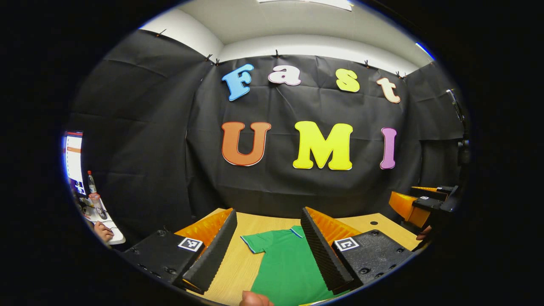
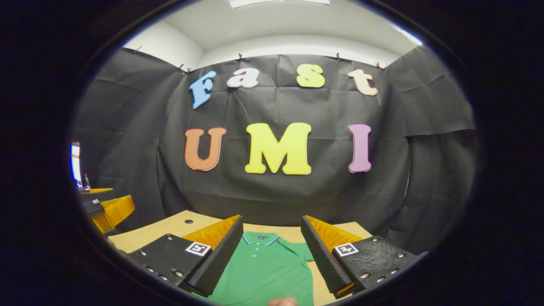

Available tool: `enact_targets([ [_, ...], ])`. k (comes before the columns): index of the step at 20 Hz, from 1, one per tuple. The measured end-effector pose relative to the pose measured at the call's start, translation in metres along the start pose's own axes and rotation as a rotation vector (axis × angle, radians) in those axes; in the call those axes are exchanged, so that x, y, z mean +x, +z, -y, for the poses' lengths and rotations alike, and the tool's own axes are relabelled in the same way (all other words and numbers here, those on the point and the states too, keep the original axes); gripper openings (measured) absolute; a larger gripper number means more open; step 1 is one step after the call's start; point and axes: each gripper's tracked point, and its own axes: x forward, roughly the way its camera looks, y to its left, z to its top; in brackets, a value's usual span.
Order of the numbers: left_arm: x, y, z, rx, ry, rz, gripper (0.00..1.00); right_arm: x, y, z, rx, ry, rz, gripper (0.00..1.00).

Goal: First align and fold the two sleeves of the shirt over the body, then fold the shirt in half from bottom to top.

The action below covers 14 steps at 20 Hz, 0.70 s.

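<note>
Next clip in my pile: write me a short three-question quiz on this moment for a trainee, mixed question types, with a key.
1. True or false: the left claw is shut on the green shirt.
2. Multiple choice: the shirt lies on A) a wooden table, B) a metal tray, C) a carpet.
3. Fill in: in the right gripper view, the part of the shirt seen between the fingers of the right claw that has buttons is the ____.

Key: 1 false, both claws are open above the shirt, which lies flat with its sleeves not yet folded. 2 A. 3 collar.
</note>
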Motion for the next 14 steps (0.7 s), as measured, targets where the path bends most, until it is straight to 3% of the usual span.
enact_targets([
  [7, 0.005, 0.002, 0.001, -0.003, 0.003, 0.008, 0.96, 0.015, 0.002, 0.006, -0.022, -0.011, -0.004, 0.90],
  [13, 0.012, -0.004, 0.011, -0.018, -0.035, -0.015, 0.96, 0.030, -0.004, 0.037, -0.045, -0.058, -0.028, 0.90],
  [14, 0.013, -0.005, 0.012, -0.015, -0.039, -0.020, 1.00, 0.035, -0.005, 0.041, -0.051, -0.065, -0.033, 0.90],
])
